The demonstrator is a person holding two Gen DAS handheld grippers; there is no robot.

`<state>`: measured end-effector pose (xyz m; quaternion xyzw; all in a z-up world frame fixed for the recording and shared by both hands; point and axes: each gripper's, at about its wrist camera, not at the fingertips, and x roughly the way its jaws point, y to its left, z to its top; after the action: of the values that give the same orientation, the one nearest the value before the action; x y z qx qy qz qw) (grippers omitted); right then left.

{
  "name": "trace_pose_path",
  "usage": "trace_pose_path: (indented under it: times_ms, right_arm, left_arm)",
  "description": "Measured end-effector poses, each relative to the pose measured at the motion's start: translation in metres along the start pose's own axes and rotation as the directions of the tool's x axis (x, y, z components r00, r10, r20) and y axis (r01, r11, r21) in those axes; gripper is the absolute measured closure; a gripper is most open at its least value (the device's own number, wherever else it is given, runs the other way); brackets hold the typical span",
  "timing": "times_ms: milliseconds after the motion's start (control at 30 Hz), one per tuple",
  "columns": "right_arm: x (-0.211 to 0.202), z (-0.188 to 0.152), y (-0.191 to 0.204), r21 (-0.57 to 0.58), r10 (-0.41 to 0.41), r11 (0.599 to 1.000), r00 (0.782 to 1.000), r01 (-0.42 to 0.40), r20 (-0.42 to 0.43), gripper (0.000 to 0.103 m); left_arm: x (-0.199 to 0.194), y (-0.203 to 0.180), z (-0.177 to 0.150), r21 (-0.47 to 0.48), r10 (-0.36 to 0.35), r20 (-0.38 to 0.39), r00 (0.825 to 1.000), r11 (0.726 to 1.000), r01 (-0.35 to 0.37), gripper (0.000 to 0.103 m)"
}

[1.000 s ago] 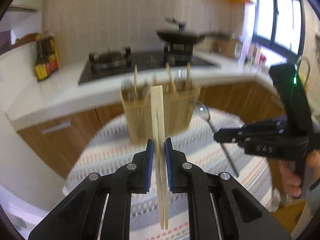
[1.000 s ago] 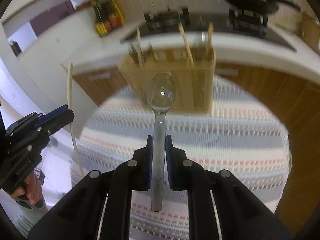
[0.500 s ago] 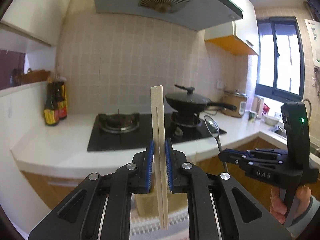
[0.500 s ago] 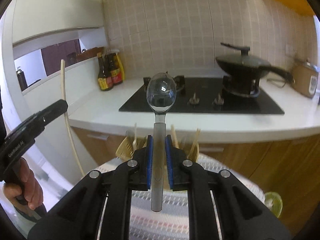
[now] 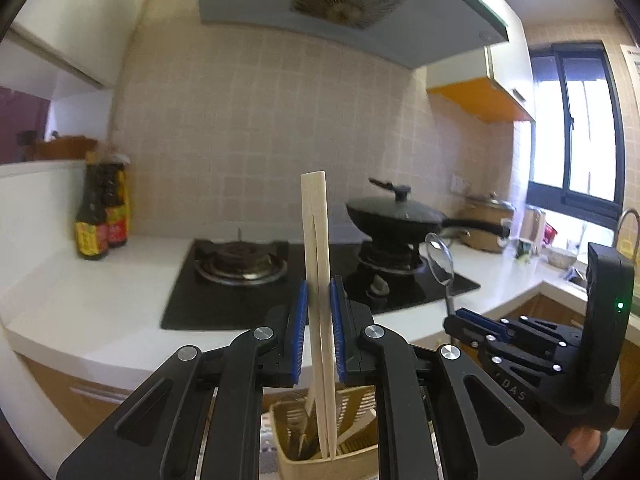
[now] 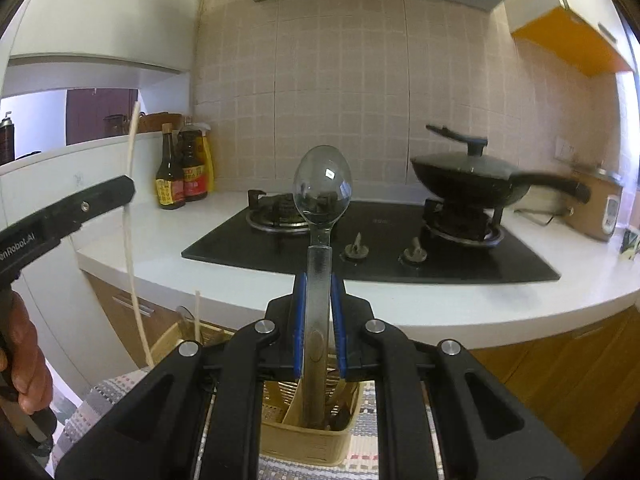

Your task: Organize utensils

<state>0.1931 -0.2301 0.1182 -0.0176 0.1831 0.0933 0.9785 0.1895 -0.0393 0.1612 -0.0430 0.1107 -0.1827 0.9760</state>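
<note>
Two wooden chopsticks [image 5: 316, 264] stand upright clamped in the left claw [image 5: 318, 332], a clear spoon [image 6: 320, 216] stands clamped in the right claw [image 6: 319, 320], both above a woven utensil holder [image 6: 312, 440] on the striped desk [image 6: 100, 396] near the stove [image 6: 376, 240].

Hidden behind the black left gripper [image 5: 319, 340]: most of the woven tan utensil holder [image 5: 352, 456], bottom cut off by the frame edge. Lost among the holder's contents: the lower tips of the pale wooden chopstick pair [image 5: 318, 280]. Masked by the black right gripper [image 6: 319, 320]: the holder's upper rim and the end of the clear plastic spoon [image 6: 320, 216]. Too blurred to read: labels on the dark sauce bottles [image 5: 102, 216]. Cropped at the left edge: a hand [image 6: 22, 364].
</note>
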Motion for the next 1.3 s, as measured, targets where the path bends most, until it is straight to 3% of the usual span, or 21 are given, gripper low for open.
trace_pose_path:
  times_ms: [200, 433, 733, 767, 800, 867, 900, 1200, 1300]
  right_arm:
    - [0.018, -0.016, -0.017, 0.075, 0.062, 0.995, 0.998, -0.063, 0.003, 0.093]
    - [0.022, -0.025, -0.027, 0.139, 0.068, 0.988, 0.997, -0.071, 0.025, 0.093]
    - [0.009, -0.037, -0.015, 0.097, 0.047, 0.994, 0.999, -0.048, 0.015, 0.091]
    - [0.005, -0.039, -0.014, 0.098, 0.049, 0.994, 0.999, -0.05, 0.011, 0.088]
    - [0.001, -0.04, -0.014, 0.1, 0.053, 0.994, 0.999, -0.053, 0.006, 0.08]
    - [-0.01, -0.042, -0.013, 0.102, 0.041, 0.994, 0.999, -0.041, 0.009, 0.068]
    - [-0.018, -0.043, -0.013, 0.103, 0.029, 0.994, 0.999, -0.031, 0.015, 0.061]
    - [-0.081, -0.055, 0.0, 0.08, 0.004, 0.997, 1.0, -0.006, 0.029, 0.06]
    - [-0.104, -0.062, 0.008, 0.076, 0.004, 0.997, 0.999, -0.007, 0.039, 0.054]
  left_arm:
    - [0.015, 0.004, -0.012, -0.01, 0.022, 0.021, 1.0, 1.0, -0.022, 0.093]
    - [0.026, 0.008, -0.022, -0.01, 0.047, 0.044, 0.998, 0.999, -0.046, 0.093]
    - [0.019, 0.004, -0.036, 0.038, 0.022, 0.031, 0.999, 0.999, -0.023, 0.092]
    - [0.016, 0.005, -0.036, 0.036, 0.015, 0.031, 0.999, 0.999, -0.016, 0.089]
    - [0.013, 0.005, -0.037, 0.034, 0.005, 0.029, 1.0, 0.999, -0.006, 0.077]
    - [0.004, 0.006, -0.037, 0.028, 0.004, 0.018, 1.0, 1.0, -0.004, 0.064]
    - [-0.001, 0.006, -0.037, 0.028, 0.006, 0.013, 1.0, 1.0, -0.006, 0.064]
    - [-0.063, 0.013, -0.047, -0.041, -0.04, 0.006, 0.999, 0.998, 0.04, 0.053]
    - [-0.079, 0.01, -0.055, -0.057, -0.043, -0.024, 0.999, 0.998, 0.041, 0.051]
